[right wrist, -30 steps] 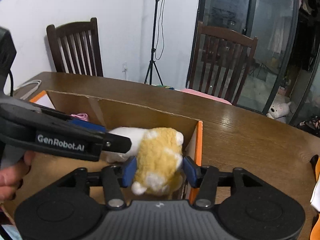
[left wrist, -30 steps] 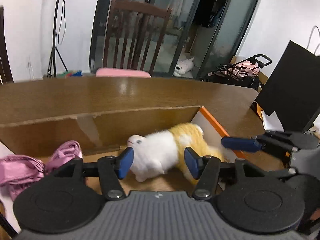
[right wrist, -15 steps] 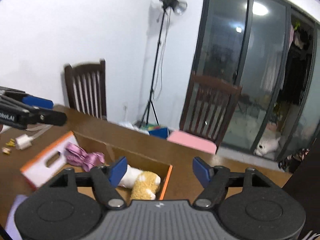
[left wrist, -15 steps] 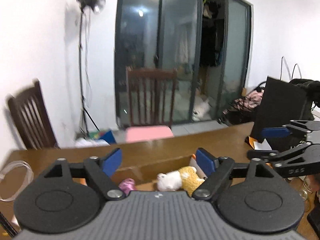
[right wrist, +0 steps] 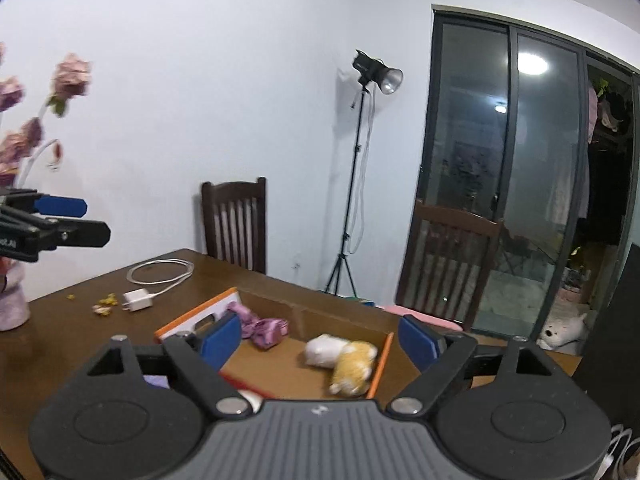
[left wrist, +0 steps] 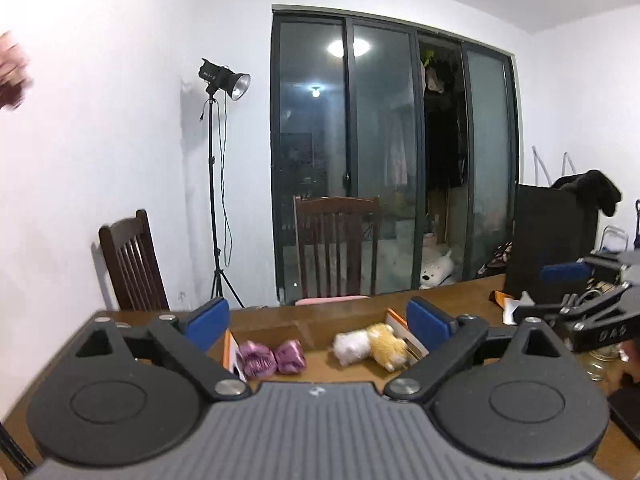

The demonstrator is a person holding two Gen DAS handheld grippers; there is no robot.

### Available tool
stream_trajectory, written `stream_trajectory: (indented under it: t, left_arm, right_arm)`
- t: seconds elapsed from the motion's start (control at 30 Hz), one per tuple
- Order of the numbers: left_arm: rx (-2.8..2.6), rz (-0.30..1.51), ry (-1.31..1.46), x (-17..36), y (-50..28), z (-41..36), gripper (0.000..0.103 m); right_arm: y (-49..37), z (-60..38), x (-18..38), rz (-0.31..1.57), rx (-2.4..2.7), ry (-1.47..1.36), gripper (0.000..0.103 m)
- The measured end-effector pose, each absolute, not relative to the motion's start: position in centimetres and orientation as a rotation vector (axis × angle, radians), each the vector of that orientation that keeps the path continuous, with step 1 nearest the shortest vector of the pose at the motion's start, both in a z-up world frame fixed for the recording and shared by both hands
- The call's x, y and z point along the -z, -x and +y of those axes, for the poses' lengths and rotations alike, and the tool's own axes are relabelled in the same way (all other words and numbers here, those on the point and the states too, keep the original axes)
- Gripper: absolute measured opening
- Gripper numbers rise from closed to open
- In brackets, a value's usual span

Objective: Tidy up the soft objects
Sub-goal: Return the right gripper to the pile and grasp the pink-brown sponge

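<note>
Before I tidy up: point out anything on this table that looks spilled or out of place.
Small yellowish crumpled scraps lie scattered on the table beside the white charger, like litter. The plush toy lies on its side in the cardboard box, near the pink fabric.

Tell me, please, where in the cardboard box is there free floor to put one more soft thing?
Free floor lies in the cardboard box between the pink fabric bundle and the white-and-yellow plush toy, and along the near side. The orange-edged end by the toy is crowded.
</note>
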State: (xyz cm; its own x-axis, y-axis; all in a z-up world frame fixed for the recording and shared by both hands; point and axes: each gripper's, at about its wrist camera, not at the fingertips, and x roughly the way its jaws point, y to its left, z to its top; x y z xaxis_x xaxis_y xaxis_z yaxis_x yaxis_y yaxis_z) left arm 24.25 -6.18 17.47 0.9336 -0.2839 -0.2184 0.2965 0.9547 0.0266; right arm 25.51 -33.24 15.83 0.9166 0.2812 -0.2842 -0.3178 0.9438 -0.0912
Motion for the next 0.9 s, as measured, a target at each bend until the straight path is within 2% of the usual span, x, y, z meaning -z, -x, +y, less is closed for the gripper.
stream_trajectory:
  t: [0.2, 0.4, 0.6, 0.8, 0.9]
  left_arm:
    - [0.274, 0.130, -0.102, -13.8, -17.3, -6.2, 0.103]
    - [0.266, 0.168, -0.046, -9.7, -13.4, -5.4, 0.103]
    - [0.343, 0.338, 0.003, -5.6, -15.2, -6.8, 0.103]
    - [0.420, 0.364, 0.034, -4.8, -18.5, -9.6, 0.102]
    - [0.455, 0.367, 0.038, -4.7, -21.0, -11.5, 0.093]
  right_arm:
    - [-19.7, -32.5, -10.6, 0.259, -0.351, 0.107, 0.092]
    - [-15.3, -33.2, -5.1, 0.321, -0.357, 0.034, 0.093]
    - [-16.2, -34.0, -1.5, 0.424, -0.360, -0.057, 0.093]
    - [-19.2, -35.9, -1.2, 0.425, -0.313, -0.157, 0.090]
    - [-21.3, -36.9, -1.2, 0.422, -0.291, -0.179, 0.082]
